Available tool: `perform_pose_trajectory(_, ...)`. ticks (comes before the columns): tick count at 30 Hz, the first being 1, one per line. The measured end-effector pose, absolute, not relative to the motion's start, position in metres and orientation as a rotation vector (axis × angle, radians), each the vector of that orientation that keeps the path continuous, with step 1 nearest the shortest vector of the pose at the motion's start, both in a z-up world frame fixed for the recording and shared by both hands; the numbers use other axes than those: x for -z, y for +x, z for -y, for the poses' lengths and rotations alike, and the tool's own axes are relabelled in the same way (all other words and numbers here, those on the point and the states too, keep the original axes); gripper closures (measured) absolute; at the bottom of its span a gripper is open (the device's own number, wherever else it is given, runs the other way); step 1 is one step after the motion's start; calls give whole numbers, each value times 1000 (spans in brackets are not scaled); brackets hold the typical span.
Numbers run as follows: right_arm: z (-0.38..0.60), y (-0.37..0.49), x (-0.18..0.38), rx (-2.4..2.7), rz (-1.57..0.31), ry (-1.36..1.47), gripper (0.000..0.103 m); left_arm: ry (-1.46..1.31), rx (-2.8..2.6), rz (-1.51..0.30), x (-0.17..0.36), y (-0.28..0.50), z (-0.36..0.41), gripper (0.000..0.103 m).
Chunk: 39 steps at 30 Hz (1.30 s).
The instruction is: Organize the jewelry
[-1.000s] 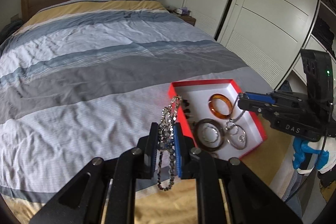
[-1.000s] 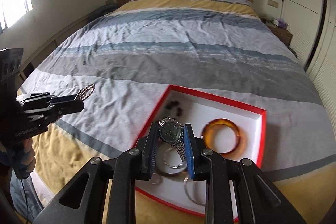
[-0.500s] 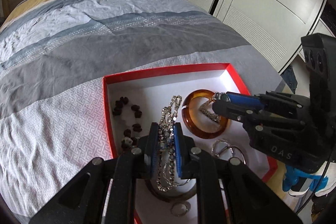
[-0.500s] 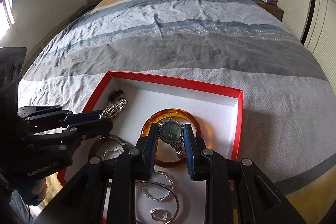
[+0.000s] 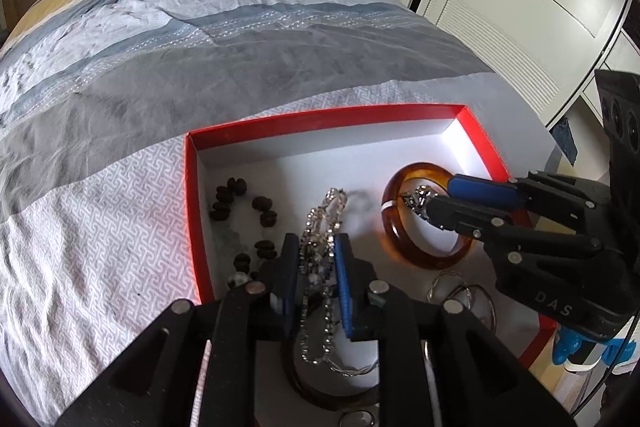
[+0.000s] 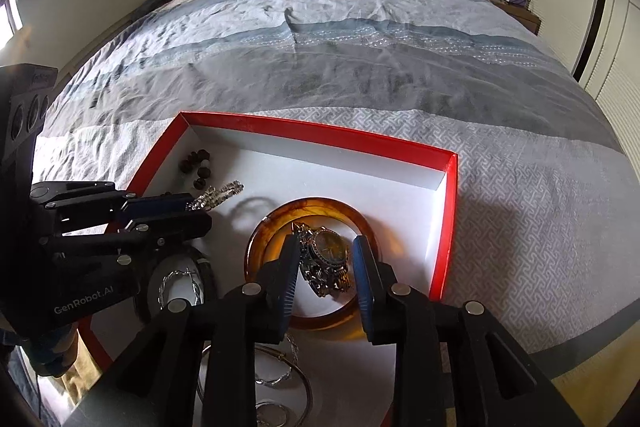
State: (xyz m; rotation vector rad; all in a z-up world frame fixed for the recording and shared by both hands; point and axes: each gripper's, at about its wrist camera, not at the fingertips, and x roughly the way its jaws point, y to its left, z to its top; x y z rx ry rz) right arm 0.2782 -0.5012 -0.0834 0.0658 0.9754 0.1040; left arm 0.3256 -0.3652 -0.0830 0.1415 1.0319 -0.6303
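Both grippers have come down from above the striped bedspread (image 6: pixel 360 39) into the shallow red-rimmed white cardboard box (image 6: pixel 444 227), and their jaws have just been opening. Left gripper (image 5: pixel 314 267) has its blue pads slackening beside the sparkly silver link chain (image 5: pixel 320 227), which hangs between them over the box floor, with a gap showing on at least one side. Right gripper (image 6: pixel 326 267) stands parted around the silver metal wristwatch (image 6: pixel 326 255), which sits inside the amber translucent bangle (image 6: pixel 256 247) near the box's right wall; it no longer looks pinched. Dark brown beads (image 5: pixel 240 203) lie loose in the box's far left corner, thin silver hoops (image 6: pixel 180 283) at its near side. Judged from its looks, the chain is limp and slippery, best taken across bunched links; the watch is heavier and stiff at the case, which is the sound place to grip. Room is tight: the low box walls, the bangle and the two grippers crowd each other, so straight up is the free way out.
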Motion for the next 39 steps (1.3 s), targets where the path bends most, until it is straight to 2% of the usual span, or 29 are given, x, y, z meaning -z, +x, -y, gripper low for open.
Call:
perform_pose_trajectory(3, 502, 272, 76, -96, -969, 66, 73, 133, 641, -1040, 80, 324, 367, 75)
perform_pose_trajectory(11, 498, 238, 35, -65, -913, 70, 68, 86, 622, -1001, 41, 299, 339, 74)
perform_pose_trajectory(14, 487, 218, 17, -66, -892, 95, 64, 54, 579, -966, 15, 279, 314, 63)
perform_pose_trajectory(17, 466, 194, 0, -85, -880, 101, 62, 37, 526, -911, -10, 253, 281, 61)
perform_pose_trajectory(27, 380, 97, -44, -115, -804, 136, 43, 27, 346, -837, -53, 153, 186, 60)
perform_pose_trajectory(33, 353, 42, -54, -71, -775, 141, 39, 47, 240, -840, -55, 97, 143, 60)
perform_pose_trajectory(35, 347, 27, -57, -62, -769, 136, 33, 50, 195, -826, -57, 82, 131, 60)
perform_pose_trajectory(37, 343, 15, -58, -47, -756, 128, 22, 56, 169, -806, -61, 66, 122, 60)
perform_pose_trajectory(39, 337, 4, -61, -40, -750, 120, 22, 53, 152, -794, -65, 54, 116, 60)
